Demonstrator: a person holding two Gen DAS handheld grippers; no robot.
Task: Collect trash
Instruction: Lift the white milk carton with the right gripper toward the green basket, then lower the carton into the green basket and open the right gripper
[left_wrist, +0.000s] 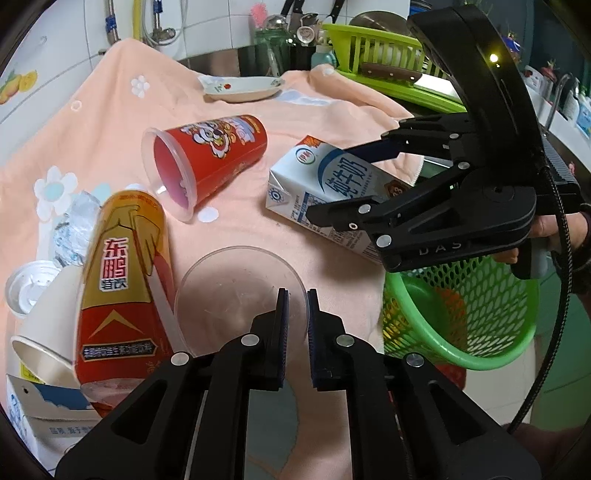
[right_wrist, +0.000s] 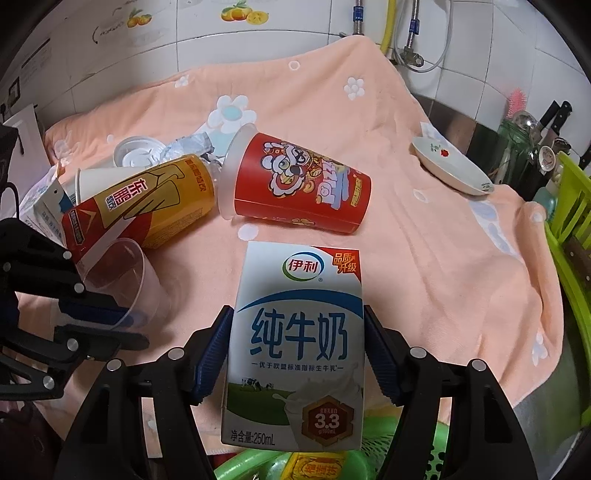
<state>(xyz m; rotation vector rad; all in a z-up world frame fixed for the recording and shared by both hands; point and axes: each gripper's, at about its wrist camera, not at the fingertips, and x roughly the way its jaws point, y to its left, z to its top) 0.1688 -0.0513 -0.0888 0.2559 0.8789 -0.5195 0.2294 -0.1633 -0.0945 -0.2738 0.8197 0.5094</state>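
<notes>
We have the white-and-blue milk carton (right_wrist: 295, 343) clamped by its two sides in the right claw (right_wrist: 295, 354), at the near edge of the peach towel-covered counter (right_wrist: 424, 258), while the left claw (left_wrist: 295, 325) is pinched nearly shut on the rim of the clear plastic cup (left_wrist: 236, 291). To finish well, we should keep both grips firm, carry each piece fully over the green mesh basket (left_wrist: 480, 317) just below the counter edge, and only then let go.

The towel (right_wrist: 424, 258) covering the worktop was peach with white-and-blue flowers. The milk carton (right_wrist: 299, 343) was white with blue lettering and a green pasture band. The printed cup (right_wrist: 299, 184) was red with a cartoon figure. The drink bottle (left_wrist: 125, 273) was gold and red. The mesh basket (left_wrist: 480, 314) was green. The dish (left_wrist: 240, 88) was white with a red flower.
</notes>
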